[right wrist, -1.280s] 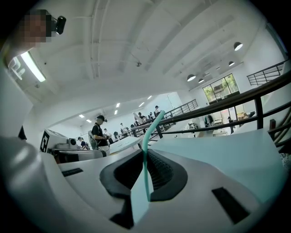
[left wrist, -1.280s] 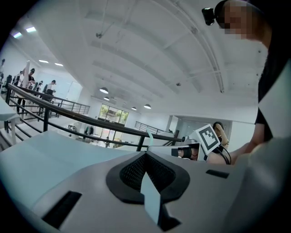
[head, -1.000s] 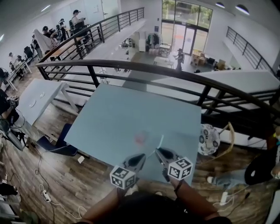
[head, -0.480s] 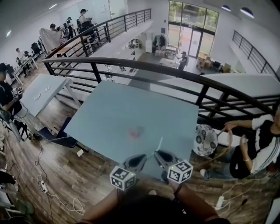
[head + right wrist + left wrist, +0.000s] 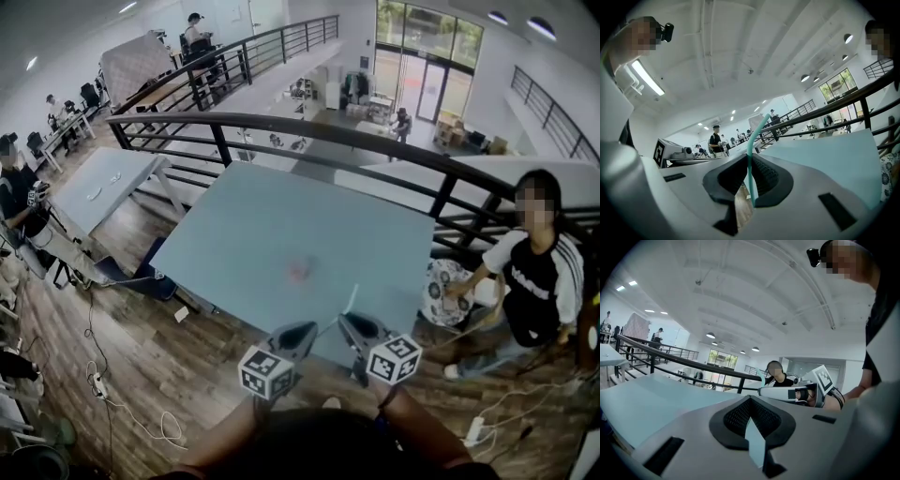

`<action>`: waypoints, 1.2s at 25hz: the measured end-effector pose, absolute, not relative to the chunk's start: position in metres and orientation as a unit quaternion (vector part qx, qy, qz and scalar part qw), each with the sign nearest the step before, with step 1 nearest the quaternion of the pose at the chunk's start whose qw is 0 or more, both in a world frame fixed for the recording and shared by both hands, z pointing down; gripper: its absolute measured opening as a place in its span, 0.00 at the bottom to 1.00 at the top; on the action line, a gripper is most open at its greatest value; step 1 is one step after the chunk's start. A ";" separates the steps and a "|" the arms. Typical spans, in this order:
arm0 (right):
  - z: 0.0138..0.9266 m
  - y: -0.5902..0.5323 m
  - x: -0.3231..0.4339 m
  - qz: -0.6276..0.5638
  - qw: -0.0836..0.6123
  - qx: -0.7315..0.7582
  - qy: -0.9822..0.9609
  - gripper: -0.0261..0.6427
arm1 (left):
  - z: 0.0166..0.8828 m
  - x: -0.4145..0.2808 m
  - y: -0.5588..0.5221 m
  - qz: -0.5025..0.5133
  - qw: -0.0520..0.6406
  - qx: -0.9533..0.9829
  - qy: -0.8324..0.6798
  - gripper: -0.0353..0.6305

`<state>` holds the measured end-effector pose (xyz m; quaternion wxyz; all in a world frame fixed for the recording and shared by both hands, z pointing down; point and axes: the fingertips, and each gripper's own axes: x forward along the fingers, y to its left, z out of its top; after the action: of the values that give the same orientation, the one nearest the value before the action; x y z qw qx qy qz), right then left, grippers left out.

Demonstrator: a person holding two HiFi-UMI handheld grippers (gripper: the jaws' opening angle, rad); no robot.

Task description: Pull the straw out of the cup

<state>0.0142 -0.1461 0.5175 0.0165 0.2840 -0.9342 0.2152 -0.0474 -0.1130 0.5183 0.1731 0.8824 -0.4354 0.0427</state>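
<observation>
The right gripper [image 5: 347,322] pinches the straw [image 5: 751,154] near its lower end, holding it clear of the cup [image 5: 300,271] (just a pink blur on the table [image 5: 234,225]). The left gripper [image 5: 307,328], jaws together on nothing, hangs idle.

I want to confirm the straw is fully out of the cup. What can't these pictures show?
Cup: head view shows only a small pinkish smudge on the table, too small for shape or contents; absent from both gripper views.
Straw: its held end is hidden by the jaws in the right gripper view; only a thin faint line in the head view.
</observation>
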 end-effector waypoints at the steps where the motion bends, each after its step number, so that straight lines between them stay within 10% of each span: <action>1: 0.515 -0.142 0.012 0.216 0.016 0.285 -0.934 0.10 | 0.515 -0.049 -0.109 0.043 0.175 0.883 -0.433 0.07; 30: 0.518 0.024 -0.108 0.216 0.006 0.337 -0.916 0.10 | 0.510 -0.179 0.040 0.039 0.174 0.909 -0.378 0.07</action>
<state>-0.1080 0.0235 0.5180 0.0056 0.3368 -0.9164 0.2163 -0.1792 0.0397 0.5097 0.1743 0.9085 -0.3778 0.0385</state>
